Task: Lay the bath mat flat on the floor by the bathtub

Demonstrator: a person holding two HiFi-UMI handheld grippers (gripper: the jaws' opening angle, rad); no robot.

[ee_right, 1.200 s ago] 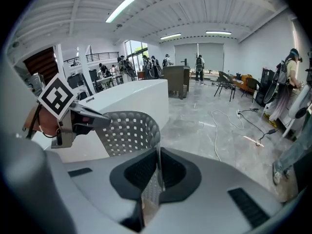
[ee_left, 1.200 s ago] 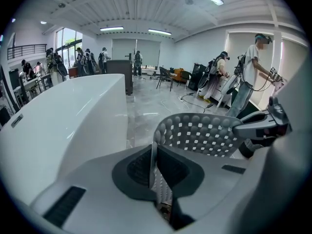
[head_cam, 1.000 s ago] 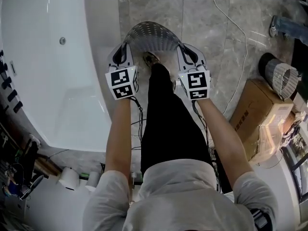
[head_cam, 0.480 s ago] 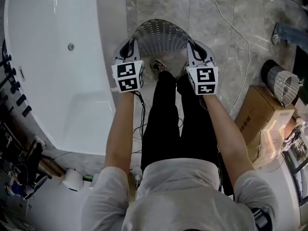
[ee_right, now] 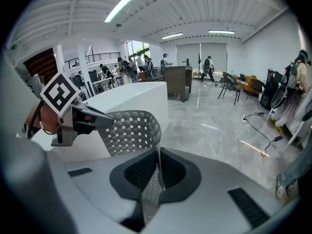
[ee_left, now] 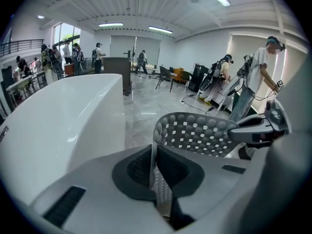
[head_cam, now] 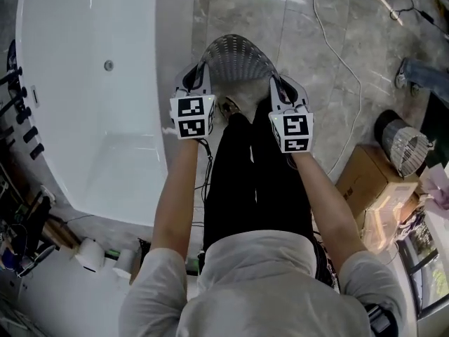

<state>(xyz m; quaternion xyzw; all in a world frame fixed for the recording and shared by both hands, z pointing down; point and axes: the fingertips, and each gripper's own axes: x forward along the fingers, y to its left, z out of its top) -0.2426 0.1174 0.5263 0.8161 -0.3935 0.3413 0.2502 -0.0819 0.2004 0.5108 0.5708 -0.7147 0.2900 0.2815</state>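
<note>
Bath mat point(head_cam: 231, 53) hangs above the floor point(head_cam: 316, 55), just right of the bathtub point(head_cam: 91, 111), bowing out ahead of both grippers. Left gripper point(head_cam: 198, 72) and right gripper point(head_cam: 275, 84) each pinch a side edge, so it spans straight between them. The left one is nearer the tub.

Cardboard box point(head_cam: 368, 181) beside a wire-mesh bin point(head_cam: 401, 142), white cable point(ee_right: 218, 130) trailing nearby.

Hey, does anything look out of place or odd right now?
Only the bath mat: it arches in the air, pinched between the left gripper and right gripper, not flat on the floor beside the bathtub.
</note>
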